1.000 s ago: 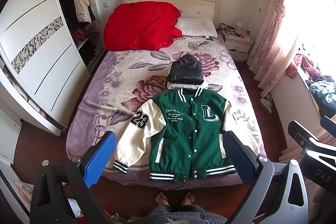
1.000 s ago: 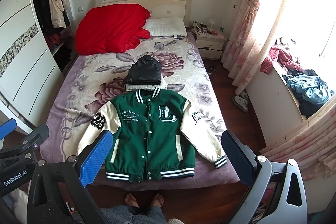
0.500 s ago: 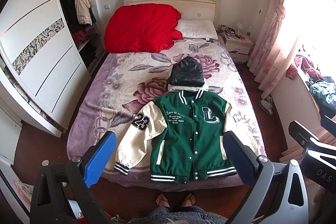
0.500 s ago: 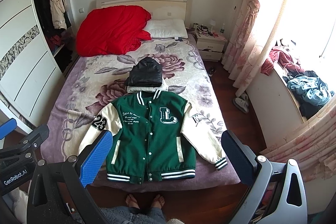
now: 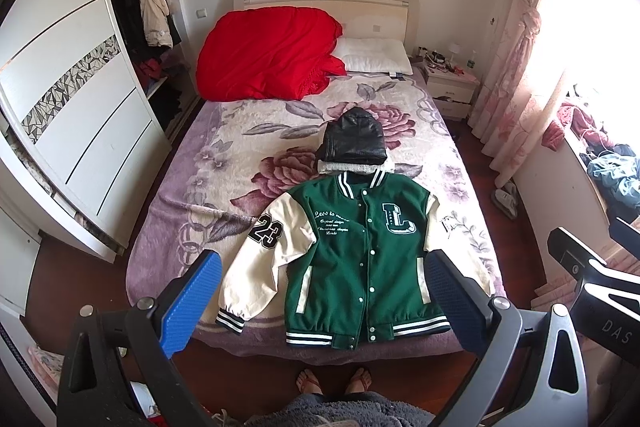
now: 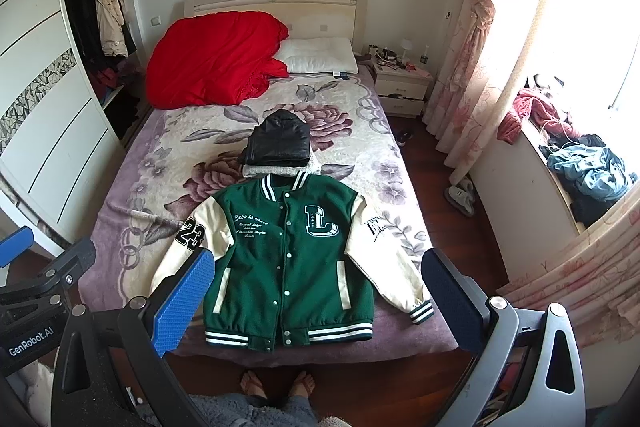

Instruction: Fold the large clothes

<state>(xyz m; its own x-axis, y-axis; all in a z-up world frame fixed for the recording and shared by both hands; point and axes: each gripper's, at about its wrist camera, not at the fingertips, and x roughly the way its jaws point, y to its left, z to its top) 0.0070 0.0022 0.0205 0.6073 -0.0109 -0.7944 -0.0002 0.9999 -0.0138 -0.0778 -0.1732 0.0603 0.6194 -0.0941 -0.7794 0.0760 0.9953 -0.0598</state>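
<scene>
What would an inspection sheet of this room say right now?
Surface: bed with floral blanket.
Job's things: green jacket flat, snapped, sleeves spread; hem at the foot edge.
Clutter: black folded garment on a pale one beyond the collar; red quilt, pillow.
Grippers: left gripper and right gripper open, holding nothing, above the floor.
Cables: nothing seen.
Surroundings: wardrobe, nightstand, curtains, clothes pile.

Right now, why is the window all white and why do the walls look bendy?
Right wrist view: sunlight blows the window out to plain white, and the curtain glows. Left wrist view: same glare at the right edge; the fisheye lens curves the wardrobe and darkens the corners. The green jacket stays sharp and evenly lit in both.
</scene>
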